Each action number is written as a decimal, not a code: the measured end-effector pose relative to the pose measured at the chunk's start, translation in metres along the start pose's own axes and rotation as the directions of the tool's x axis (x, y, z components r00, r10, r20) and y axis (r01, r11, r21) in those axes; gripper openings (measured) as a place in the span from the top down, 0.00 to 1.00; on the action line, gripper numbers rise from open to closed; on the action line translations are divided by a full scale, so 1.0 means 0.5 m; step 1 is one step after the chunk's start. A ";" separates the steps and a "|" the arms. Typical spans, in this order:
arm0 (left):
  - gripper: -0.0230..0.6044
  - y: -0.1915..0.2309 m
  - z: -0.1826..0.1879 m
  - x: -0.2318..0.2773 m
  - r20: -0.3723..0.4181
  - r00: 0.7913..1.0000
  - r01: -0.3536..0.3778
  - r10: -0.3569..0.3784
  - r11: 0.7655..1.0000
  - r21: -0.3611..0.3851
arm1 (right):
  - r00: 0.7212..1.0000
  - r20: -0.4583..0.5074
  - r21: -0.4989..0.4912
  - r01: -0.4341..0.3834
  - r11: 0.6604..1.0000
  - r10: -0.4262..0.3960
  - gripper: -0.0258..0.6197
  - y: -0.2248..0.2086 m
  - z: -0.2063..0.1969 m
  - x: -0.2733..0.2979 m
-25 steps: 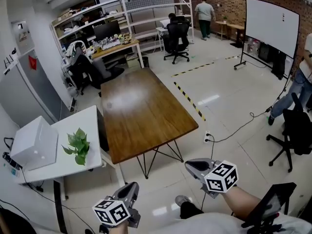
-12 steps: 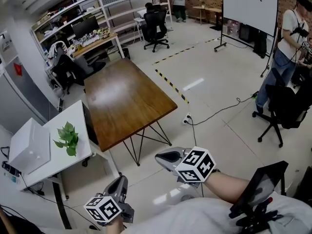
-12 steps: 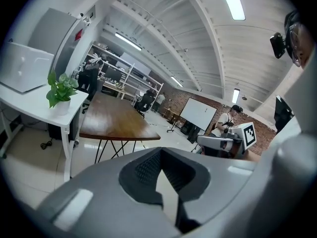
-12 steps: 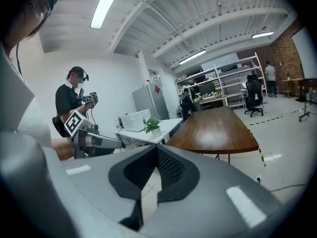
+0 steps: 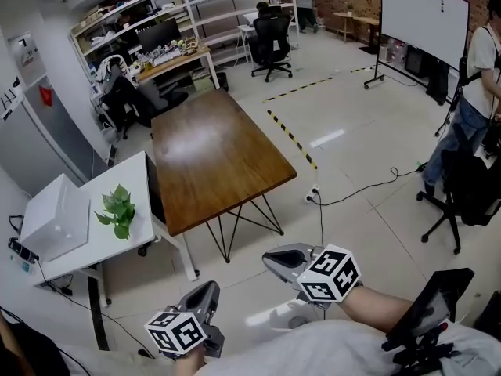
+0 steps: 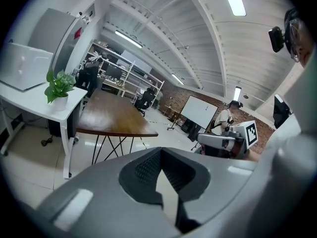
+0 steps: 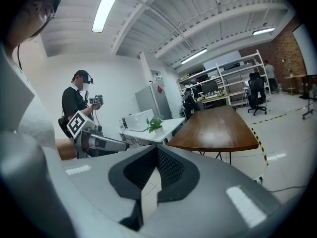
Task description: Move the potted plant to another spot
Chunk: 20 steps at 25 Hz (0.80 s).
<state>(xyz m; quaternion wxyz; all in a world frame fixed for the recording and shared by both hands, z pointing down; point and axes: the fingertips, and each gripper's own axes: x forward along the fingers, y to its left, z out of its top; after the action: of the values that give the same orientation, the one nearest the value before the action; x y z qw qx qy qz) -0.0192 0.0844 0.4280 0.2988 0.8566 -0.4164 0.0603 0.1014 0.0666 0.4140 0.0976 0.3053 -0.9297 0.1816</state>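
**Both grippers empty, plant on the far-left white table**

The small green leafy potted plant [image 5: 117,211] stands on the white rectangular table [image 5: 139,180] at the left of the scene, close to that table's near-right part. A white box-shaped case [image 5: 50,222] sits just beside it on the left, apart from the leaves. Right of the white table, and touching or nearly touching its edge, is the long brown wooden table with thin black metal legs [image 5: 215,147], its top bare and glossy.

The left gripper [image 5: 210,290] is low in the near foreground over the pale tiled floor, well apart from the plant. Its jaws are brought together with nothing between them. The right gripper [image 5: 272,257] is just to its right and a little farther out, pointing towards the left. Its jaws are likewise pressed together and hold nothing.

Farther off, a strip of yellow-and-black floor tape [image 5: 291,136] runs past the wooden table's right side. A white wheeled whiteboard [image 5: 423,18] stands at the far right, and a black swivel chair [image 5: 272,39] is near the far shelving
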 end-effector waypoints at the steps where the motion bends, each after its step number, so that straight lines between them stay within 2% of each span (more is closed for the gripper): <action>1: 0.97 -0.003 -0.001 0.003 -0.001 1.000 -0.003 0.003 1.000 0.001 | 1.000 0.001 -0.002 -0.001 1.000 0.001 0.96 -0.001 -0.001 -0.003; 9: 0.97 -0.035 -0.011 0.012 -0.017 1.000 0.020 -0.020 1.000 0.023 | 1.000 0.000 0.003 -0.005 1.000 0.005 0.96 0.010 -0.013 -0.021; 20: 0.97 -0.037 -0.022 -0.005 -0.021 0.999 0.037 -0.036 0.999 0.030 | 1.000 0.006 0.005 0.014 1.000 -0.015 0.96 0.029 -0.021 -0.025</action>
<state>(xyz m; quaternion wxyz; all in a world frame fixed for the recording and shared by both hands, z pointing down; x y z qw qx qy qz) -0.0054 0.1012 0.4272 0.2911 0.8679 -0.3964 0.0701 0.1032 0.0883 0.4160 0.0954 0.3128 -0.9273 0.1821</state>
